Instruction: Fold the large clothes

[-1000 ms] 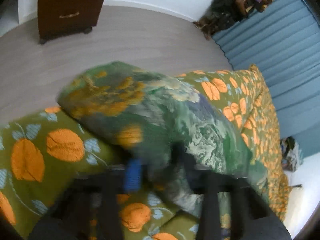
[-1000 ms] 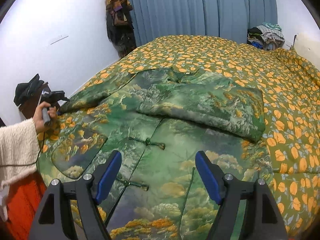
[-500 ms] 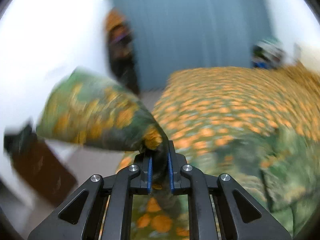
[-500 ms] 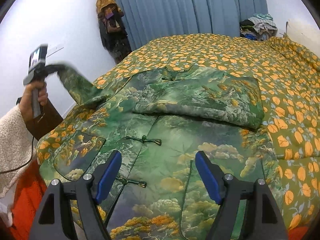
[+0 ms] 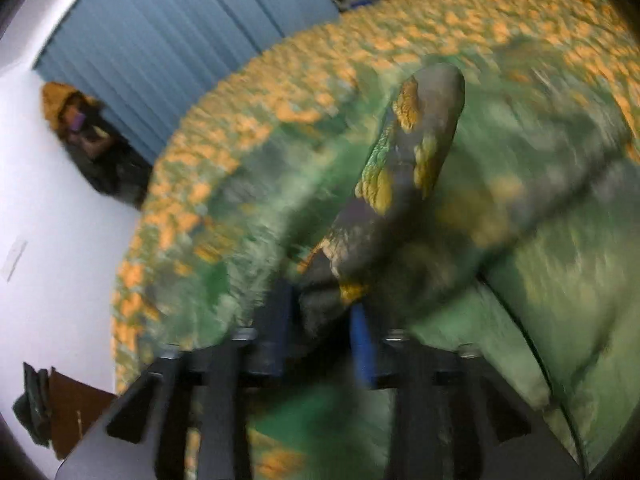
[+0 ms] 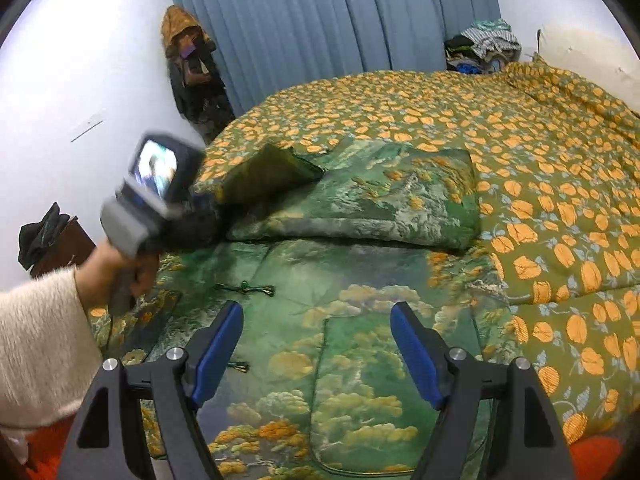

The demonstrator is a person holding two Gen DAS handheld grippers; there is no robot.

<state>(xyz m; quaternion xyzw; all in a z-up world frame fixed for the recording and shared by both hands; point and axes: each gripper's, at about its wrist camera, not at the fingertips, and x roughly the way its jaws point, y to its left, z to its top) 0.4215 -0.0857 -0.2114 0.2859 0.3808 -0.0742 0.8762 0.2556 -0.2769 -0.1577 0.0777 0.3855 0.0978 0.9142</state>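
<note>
Across the bed (image 6: pixel 560 152), a padded green jacket (image 6: pixel 360 320) mid-fold.
Spread on the orange-leaf bedspread, the jacket lies front up, its long axis running from hem, nearest the right tool (image 6: pixel 316 354), to collar at the far end. One sleeve (image 6: pixel 360 200) is folded across the chest. It looks thick, soft and bulky; I would grip cuffs or hem edges. Right tool hovers released, empty. Left tool (image 5: pixel 320 328) has just been opening, the other sleeve's cuff (image 5: pixel 400 168) between its jaws; grip unclear.
</note>
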